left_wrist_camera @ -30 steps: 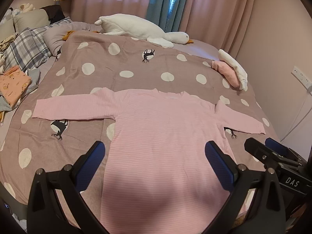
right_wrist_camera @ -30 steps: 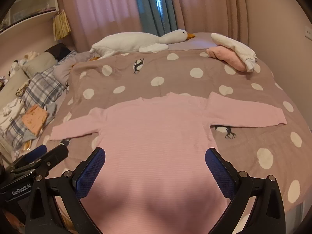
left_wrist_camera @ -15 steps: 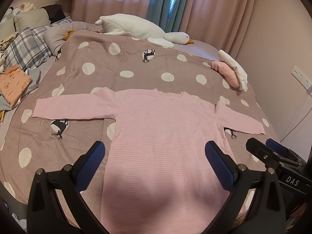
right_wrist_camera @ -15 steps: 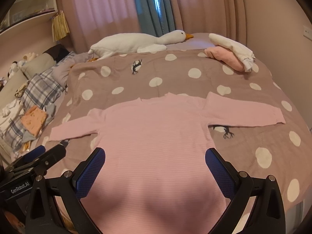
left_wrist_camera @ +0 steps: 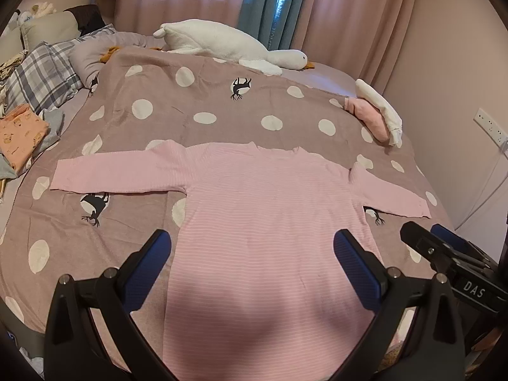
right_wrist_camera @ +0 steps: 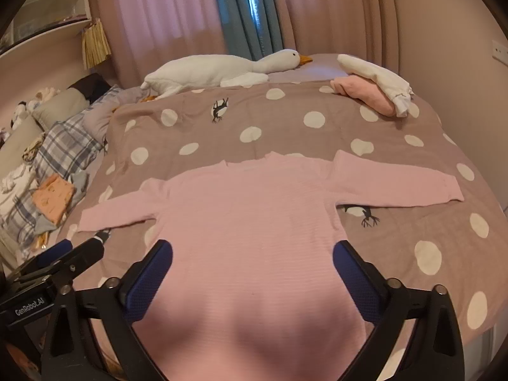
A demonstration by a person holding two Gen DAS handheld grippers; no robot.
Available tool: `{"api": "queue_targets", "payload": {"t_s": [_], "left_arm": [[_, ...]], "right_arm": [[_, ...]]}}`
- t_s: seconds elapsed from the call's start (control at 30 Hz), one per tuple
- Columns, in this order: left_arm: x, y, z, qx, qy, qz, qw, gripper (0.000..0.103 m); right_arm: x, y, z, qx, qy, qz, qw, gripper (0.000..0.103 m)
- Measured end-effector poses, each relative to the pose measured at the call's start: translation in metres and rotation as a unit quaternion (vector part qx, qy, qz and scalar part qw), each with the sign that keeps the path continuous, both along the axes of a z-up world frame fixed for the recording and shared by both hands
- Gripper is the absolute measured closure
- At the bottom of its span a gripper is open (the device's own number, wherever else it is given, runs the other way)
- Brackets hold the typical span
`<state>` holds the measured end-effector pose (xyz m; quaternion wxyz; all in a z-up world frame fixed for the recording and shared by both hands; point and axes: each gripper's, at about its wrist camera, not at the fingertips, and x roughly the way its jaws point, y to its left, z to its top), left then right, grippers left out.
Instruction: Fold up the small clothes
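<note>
A pink striped long-sleeved shirt lies spread flat on the bed, collar away from me, both sleeves stretched out sideways. My left gripper hovers open above the shirt's lower body with nothing between its blue pads. My right gripper is likewise open over the lower body, holding nothing. In the left wrist view the right gripper shows at the right edge; in the right wrist view the left gripper shows at the lower left. The hem is hidden below the frame.
The bed carries a brown polka-dot blanket. A white plush goose lies along the far side. Rolled pink and white clothes sit at the far right. A folded orange garment and plaid pillows are at left. A wall is at right.
Both views have shifted very slightly; the shirt lies as before and both grippers stay open above it.
</note>
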<state>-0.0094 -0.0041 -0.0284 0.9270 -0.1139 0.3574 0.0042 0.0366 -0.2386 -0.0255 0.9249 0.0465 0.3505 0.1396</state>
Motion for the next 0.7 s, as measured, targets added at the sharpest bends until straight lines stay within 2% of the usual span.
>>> {"api": "queue_targets", "payload": {"t_s": [0.33,0.43,0.57,0.7], "left_arm": [[0.009,0.002,-0.004,-0.008,0.010,-0.007,0.9999,0.001],[0.014,0.002,-0.008,-0.010,0.016,-0.010,0.9998,0.001],[0.022,0.004,-0.019,-0.020,0.039,-0.010,0.9990,0.001],[0.029,0.004,-0.029,-0.026,0.053,-0.006,0.9982,0.001]], "right_arm": [[0.002,-0.003,-0.002,-0.012,0.010,-0.006,1.000,0.006],[0.002,-0.003,-0.002,-0.030,0.013,-0.005,0.999,0.006],[0.010,-0.010,-0.003,-0.014,0.012,-0.017,1.000,0.011],[0.023,-0.025,-0.005,0.010,0.010,-0.039,0.999,0.011]]}}
